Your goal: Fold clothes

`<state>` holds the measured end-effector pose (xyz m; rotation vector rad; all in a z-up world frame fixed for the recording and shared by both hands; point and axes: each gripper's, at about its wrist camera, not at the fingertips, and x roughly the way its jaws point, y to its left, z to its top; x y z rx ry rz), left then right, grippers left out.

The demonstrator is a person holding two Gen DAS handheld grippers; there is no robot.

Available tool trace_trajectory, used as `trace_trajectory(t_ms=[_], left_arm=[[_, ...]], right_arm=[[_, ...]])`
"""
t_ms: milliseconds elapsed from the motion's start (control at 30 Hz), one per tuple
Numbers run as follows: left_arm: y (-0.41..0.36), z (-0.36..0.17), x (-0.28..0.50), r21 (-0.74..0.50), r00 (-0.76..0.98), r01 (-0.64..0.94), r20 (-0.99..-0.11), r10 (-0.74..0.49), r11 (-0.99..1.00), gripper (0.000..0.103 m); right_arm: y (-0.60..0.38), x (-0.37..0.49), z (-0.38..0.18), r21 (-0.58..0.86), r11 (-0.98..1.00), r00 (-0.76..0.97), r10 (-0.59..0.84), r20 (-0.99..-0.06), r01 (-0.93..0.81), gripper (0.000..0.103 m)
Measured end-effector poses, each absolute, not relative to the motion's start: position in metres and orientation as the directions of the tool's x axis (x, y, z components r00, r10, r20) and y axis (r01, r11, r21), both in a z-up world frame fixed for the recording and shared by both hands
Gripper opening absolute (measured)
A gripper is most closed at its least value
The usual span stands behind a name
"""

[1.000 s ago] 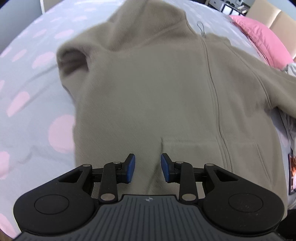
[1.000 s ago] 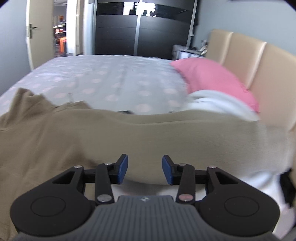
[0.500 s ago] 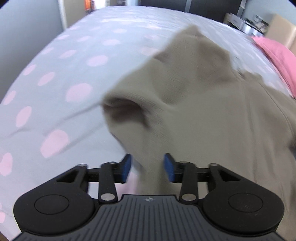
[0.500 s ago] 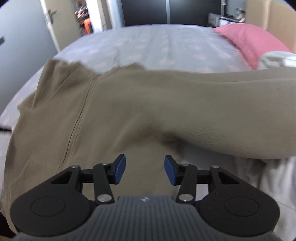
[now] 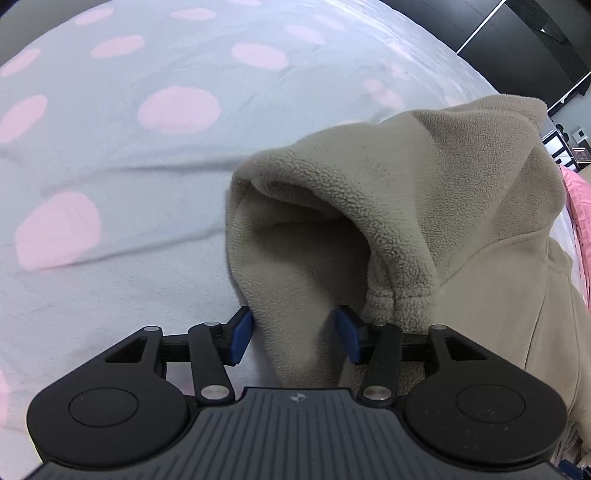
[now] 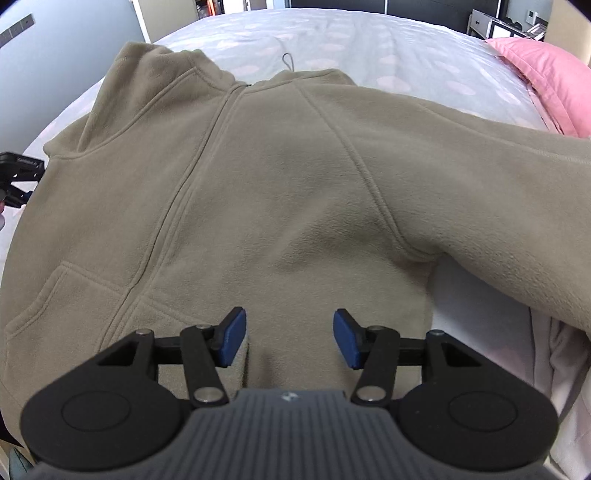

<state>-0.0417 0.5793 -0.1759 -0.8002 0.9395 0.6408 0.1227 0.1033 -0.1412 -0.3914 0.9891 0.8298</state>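
A tan fleece zip hoodie (image 6: 280,177) lies front-up on the bed, zipper closed. Its right sleeve (image 6: 480,177) stretches out toward the pink pillow. In the left wrist view the left sleeve's open cuff (image 5: 306,236) faces me. My left gripper (image 5: 293,338) is open, its blue pads on either side of the cuff's lower edge. My right gripper (image 6: 289,339) is open over the hoodie's lower front, near the hem; nothing is held. The left gripper also shows in the right wrist view (image 6: 16,177) at the far left edge.
The bed has a pale grey sheet with pink dots (image 5: 110,184). A pink pillow (image 6: 543,74) lies at the right by white fabric (image 6: 565,354). A dark wardrobe (image 5: 517,55) and a door (image 6: 166,14) stand beyond the bed.
My left gripper has swung left from the hoodie's body to the left sleeve cuff and closed in on it. My right gripper has turned from the right sleeve to face the hoodie's front.
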Motion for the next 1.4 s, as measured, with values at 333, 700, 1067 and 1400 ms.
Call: trace_trajectory(t_ms=[333,700,1067,1400], left_arm=[[0.563,-0.138,-0.041,-0.230,0.492,-0.752,-0.819,0.294,0.618,0.006],[0.544,-0.009,-0.069,-0.091,0.584,-0.784,-0.444,0.680,0.614,0.005],[0.453,-0.032,-0.022,0.094,0.693,-0.502,-0.551,0.465,0.860,0.005],[0.371,-0.115,-0.009,0.191,0.633,-0.137,-0.738,0.234,0.972,0.007]], right_arm=[[0.115,0.086,-0.184,0.021,0.584,0.201,0.312,-0.929,-0.811,0.068],[0.102,0.087,-0.182,0.007,0.576,0.202,0.297,-0.933,-0.818,0.074],[0.099,0.083,-0.179,-0.019,0.560,0.216,0.289,-0.933,-0.829,0.074],[0.096,0.078,-0.176,-0.031,0.546,0.218,0.282,-0.934,-0.837,0.074]])
